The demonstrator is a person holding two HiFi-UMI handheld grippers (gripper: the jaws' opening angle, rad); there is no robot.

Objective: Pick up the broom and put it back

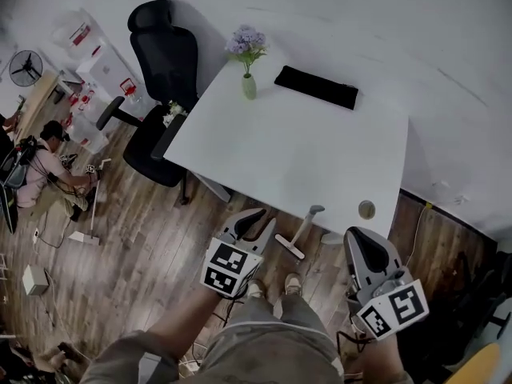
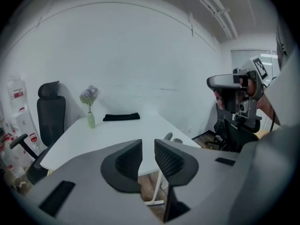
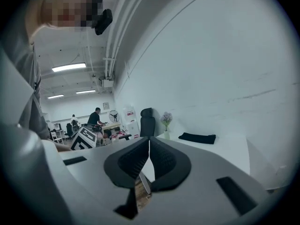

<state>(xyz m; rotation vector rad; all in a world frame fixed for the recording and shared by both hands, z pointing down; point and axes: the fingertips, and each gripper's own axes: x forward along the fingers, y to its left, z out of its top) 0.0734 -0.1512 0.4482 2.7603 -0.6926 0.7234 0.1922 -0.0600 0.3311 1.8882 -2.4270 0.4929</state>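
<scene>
The broom (image 1: 304, 229) is leaning against the near edge of the white counter (image 1: 304, 142), just below the middle of the head view. Its grey handle tip is resting at the counter's edge and its head is sitting on the wooden floor (image 1: 144, 246). Neither claw is touching it. The left claw (image 1: 258, 221) is hovering at lower centre of that view, near the broom but apart from it. In its own view the left claw (image 2: 148, 146) is showing a narrow gap between its jaws with nothing in it, and the broom (image 2: 159, 187) is standing tilted beyond them. The right claw (image 1: 362, 238) is hanging at lower right, well clear of the broom. In its own view the right claw (image 3: 149, 142) is holding its jaws together at the tips, gripping nothing. Judging by how things are lying, the broom is looking already propped back in place. The task seems to be finishing, with little left beyond drawing both claws away.
</scene>
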